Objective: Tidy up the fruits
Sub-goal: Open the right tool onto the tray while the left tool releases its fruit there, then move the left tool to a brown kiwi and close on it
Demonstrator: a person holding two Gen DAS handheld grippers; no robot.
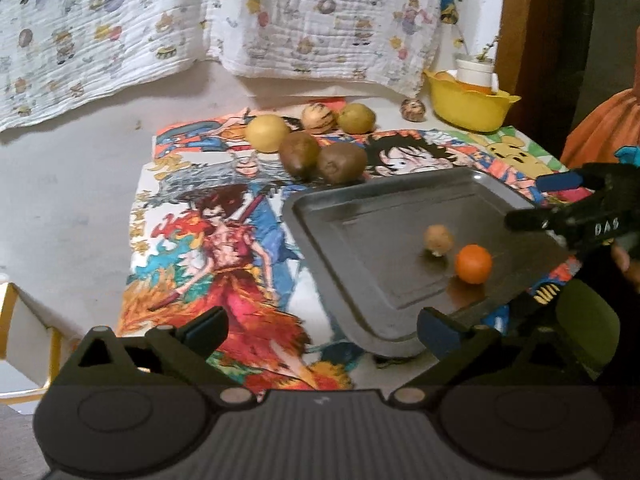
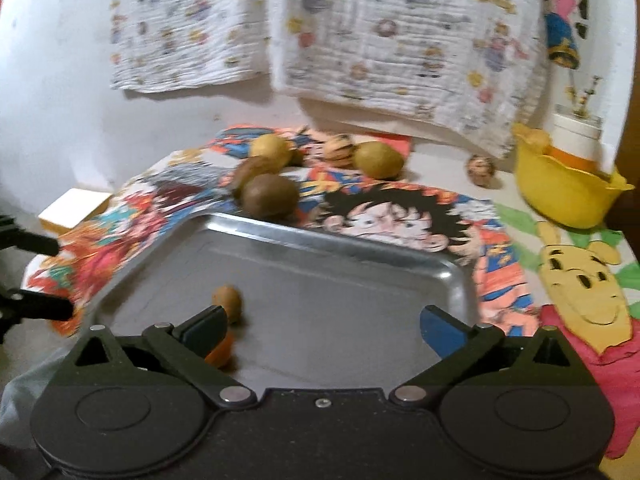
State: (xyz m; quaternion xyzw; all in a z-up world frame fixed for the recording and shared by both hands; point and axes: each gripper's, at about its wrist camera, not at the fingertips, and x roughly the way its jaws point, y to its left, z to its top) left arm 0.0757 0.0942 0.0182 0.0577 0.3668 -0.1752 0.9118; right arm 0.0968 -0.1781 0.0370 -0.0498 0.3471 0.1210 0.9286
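A metal tray (image 1: pixel 360 208) lies on the cartoon cloth and holds a small tan fruit (image 1: pixel 439 239) and an orange (image 1: pixel 473 263). Behind it on the cloth lie two kiwis (image 1: pixel 299 154), two yellow fruits (image 1: pixel 267 133) and a striped ball (image 1: pixel 317 118). My left gripper (image 1: pixel 322 328) is open over the tray's near left corner, with nothing between its fingers. My right gripper (image 2: pixel 324 320) is open over the tray (image 2: pixel 360 280), also with nothing in it. Its left finger partly hides the orange (image 2: pixel 222 350), and the tan fruit (image 2: pixel 228 302) sits just beyond.
A yellow bowl (image 1: pixel 468 106) with a white cup stands at the back right, with a second striped ball (image 1: pixel 413 110) beside it. Printed cloths hang on the wall behind. A white box (image 2: pixel 74 208) lies left of the cloth. A person's orange sleeve shows at the right edge.
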